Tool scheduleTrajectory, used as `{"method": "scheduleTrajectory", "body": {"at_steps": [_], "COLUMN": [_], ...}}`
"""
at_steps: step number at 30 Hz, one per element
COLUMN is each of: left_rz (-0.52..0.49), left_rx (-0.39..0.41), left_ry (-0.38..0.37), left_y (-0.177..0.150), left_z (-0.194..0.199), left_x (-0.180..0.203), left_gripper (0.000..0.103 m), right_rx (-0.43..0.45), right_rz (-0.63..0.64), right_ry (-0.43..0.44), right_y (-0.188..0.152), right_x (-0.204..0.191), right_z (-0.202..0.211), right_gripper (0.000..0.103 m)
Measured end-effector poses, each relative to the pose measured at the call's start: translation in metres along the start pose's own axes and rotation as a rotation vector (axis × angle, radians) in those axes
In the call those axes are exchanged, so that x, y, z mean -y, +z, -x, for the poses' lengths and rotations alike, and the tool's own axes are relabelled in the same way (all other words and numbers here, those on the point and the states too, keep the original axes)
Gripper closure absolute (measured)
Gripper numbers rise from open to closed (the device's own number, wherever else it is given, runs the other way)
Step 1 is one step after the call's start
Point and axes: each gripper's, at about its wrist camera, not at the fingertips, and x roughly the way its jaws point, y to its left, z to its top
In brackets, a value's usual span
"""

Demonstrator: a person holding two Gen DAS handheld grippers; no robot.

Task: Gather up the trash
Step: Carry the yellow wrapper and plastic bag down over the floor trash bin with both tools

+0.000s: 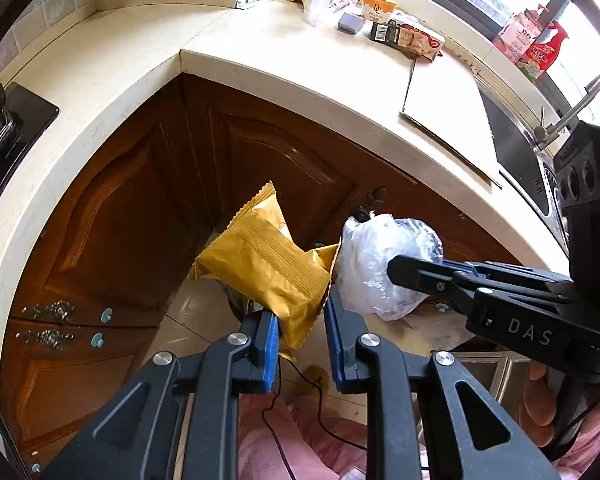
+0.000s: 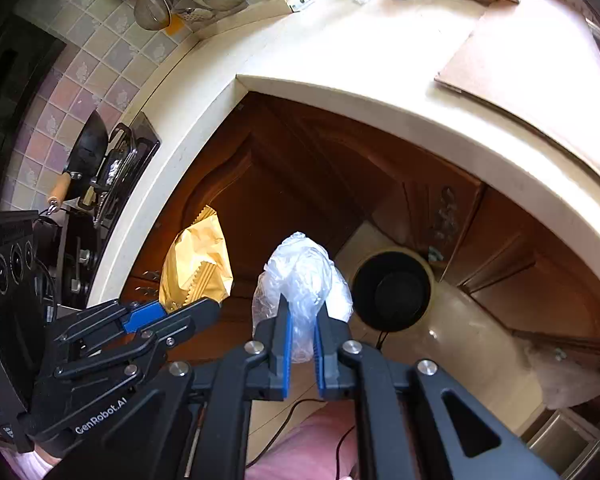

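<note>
My left gripper (image 1: 300, 316) holds a crumpled yellow snack wrapper (image 1: 268, 264) between its blue pads, in the air in front of the brown cabinets. The wrapper (image 2: 196, 264) and left gripper (image 2: 168, 312) also show at the left of the right wrist view. My right gripper (image 2: 302, 320) is shut on a scrunched clear plastic bag (image 2: 302, 280). In the left wrist view the bag (image 1: 384, 264) hangs just right of the wrapper, with the right gripper (image 1: 400, 270) reaching in from the right. A black round bin (image 2: 392, 288) stands on the floor below, beyond the bag.
A cream L-shaped countertop (image 1: 300, 68) wraps around above. Boxes and packets (image 1: 404, 34) lie at its back by the window. A cutting board (image 1: 440, 112) lies beside the sink (image 1: 516, 152). A stove (image 1: 8, 128) with a wok (image 2: 84, 152) is left.
</note>
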Motion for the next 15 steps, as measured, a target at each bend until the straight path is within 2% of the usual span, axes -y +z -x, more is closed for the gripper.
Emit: {"method": "scheduleTrajectory", "body": {"at_steps": [15], "left_rz": [-0.033], "left_rx": [-0.016], "left_ry": [-0.012], "left_y": [-0.006], "left_z": [0.021], "left_x": [0.011], "left_gripper": [0.084], "right_rx": [-0.007], "right_rz": [-0.015], "right_ry": [0.069], "right_y": [-0.007], "right_x": [-0.007], "right_z": [0.017], "right_gripper": [0.094]}}
